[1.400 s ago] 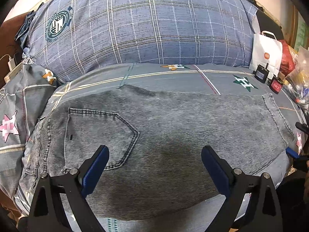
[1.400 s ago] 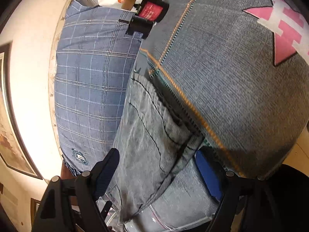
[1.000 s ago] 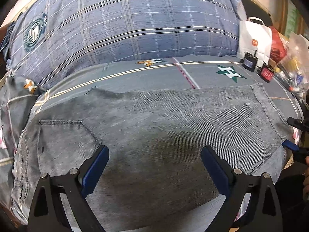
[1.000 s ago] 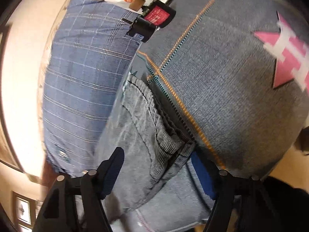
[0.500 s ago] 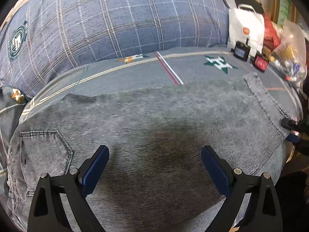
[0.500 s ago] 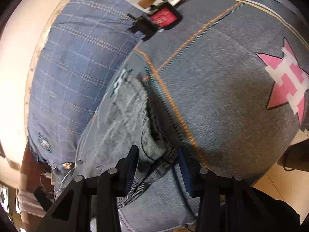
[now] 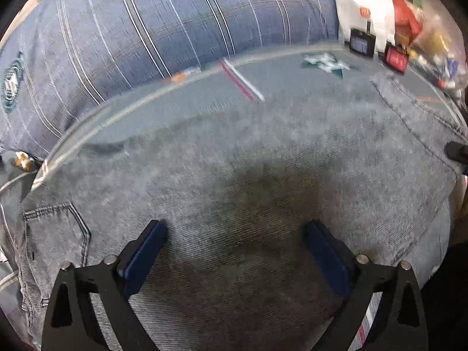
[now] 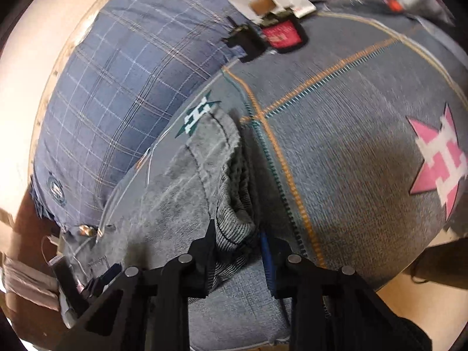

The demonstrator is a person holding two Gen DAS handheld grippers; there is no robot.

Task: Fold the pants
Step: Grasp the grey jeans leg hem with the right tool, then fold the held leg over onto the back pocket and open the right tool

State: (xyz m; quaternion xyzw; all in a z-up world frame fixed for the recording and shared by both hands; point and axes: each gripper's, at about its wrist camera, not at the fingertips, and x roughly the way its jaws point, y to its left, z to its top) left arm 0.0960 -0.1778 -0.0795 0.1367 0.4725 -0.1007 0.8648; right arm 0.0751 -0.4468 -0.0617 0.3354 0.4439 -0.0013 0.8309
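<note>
Grey denim pants (image 7: 239, 181) lie flat across the grey patterned bedspread (image 7: 187, 99), with a back pocket (image 7: 55, 228) at the left. My left gripper (image 7: 234, 239) is open and hovers low over the middle of the pants. My right gripper (image 8: 238, 234) is shut on the bunched hem end of the pants (image 8: 231, 204) at the right side of the bed. The right gripper's dark tip (image 7: 456, 152) shows at the right edge of the left wrist view.
A blue plaid pillow (image 7: 175, 20) lies behind the pants. A white paper bag (image 7: 362, 8), two small black and red devices (image 7: 395, 55) and plastic-wrapped clutter (image 7: 438, 58) sit at the bed's far right. The bed edge and floor (image 8: 409, 286) lie right of the right gripper.
My right gripper has closed on the pants' hem end and bunched it up. My left gripper has drifted right along the pants, staying open.
</note>
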